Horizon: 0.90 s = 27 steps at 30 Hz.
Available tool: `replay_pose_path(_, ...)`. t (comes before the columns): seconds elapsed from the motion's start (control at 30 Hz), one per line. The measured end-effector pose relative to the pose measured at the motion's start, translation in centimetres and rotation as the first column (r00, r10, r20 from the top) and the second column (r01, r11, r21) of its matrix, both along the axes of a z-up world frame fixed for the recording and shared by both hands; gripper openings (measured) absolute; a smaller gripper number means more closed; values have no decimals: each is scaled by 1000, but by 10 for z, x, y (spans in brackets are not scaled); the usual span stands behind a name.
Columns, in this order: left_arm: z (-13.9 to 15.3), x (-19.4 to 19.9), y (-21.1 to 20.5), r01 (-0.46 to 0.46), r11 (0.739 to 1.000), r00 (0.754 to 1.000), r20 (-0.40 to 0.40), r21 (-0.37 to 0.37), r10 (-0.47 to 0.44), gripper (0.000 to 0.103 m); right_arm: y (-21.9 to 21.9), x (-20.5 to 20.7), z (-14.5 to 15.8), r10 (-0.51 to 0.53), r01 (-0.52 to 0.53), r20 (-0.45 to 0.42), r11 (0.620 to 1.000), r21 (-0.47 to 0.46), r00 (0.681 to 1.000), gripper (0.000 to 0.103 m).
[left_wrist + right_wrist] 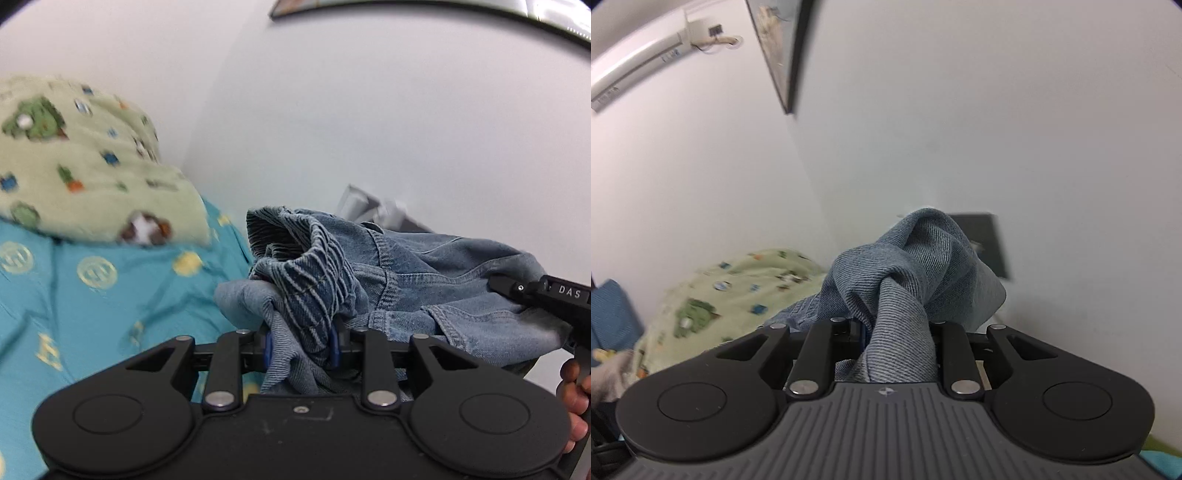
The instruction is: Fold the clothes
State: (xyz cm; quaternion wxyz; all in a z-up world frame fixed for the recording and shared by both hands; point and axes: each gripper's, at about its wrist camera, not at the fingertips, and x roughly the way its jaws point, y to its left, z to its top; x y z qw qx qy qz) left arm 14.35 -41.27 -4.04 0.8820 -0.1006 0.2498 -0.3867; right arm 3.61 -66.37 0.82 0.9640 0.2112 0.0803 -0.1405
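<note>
Bunched denim garment (406, 273) sits clamped within left claw (301, 345) and right claw (897, 343).

My left gripper (300, 349) is matt black plastic with small bright metal pins; my right gripper (897, 343) adds a ribbed grey plate. The jeans (406, 273) are washed blue denim, coarse twill with raised stitched seams. The blanket (92, 158) looks soft, fuzzy pale-green fleece. The bed sheet (92, 295) is smooth turquoise cloth. The wall (997, 129) is matt white.
</note>
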Motion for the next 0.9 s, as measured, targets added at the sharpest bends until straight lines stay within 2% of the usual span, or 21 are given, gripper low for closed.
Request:
replay_pose_path(0.17, -41, 11, -29, 64, 996, 998, -15, 68, -64, 25, -17, -11, -43, -27, 25, -68, 999, -26, 997, 21)
replay_pose_path(0.27, -59, 14, -38, 106, 988, 994, 9, 112, -107, 25, -20, -13, -74, -33, 31, -119, 999, -17, 992, 21)
replay_pose_path(0.37, -70, 10, -41, 148, 979, 987, 42, 139, -155, 26, -20, -12, -102, -47, 49, -201, 999, 3, 979, 22)
replay_pose_path(0.47, -78, 5, -44, 172, 973, 982, 55, 157, -182, 27, -30, -19, -124, -58, 78, -258, 995, 64, 964, 22)
replay_pose_path(0.57, -86, 4, -42, 180, 969, 980, 51, 166, -191, 30, -25, -19, -136, -60, 80, -307, 995, 52, 950, 23)
replay_pose_path(0.7, -85, 3, -42, 178, 963, 981, 39, 202, -189, 41, -27, -20, -144, -57, 84, -325, 994, 70, 944, 23)
replay_pose_path(0.77, -81, 3, -43, 182, 958, 981, 28, 223, -193, 42, -28, -22, -142, -55, 85, -324, 993, 79, 944, 24)
replay_pose_path(0.9, -73, 2, -39, 176, 945, 982, 21, 275, -188, 70, -30, -24, -134, -55, 95, -342, 990, 102, 938, 33)
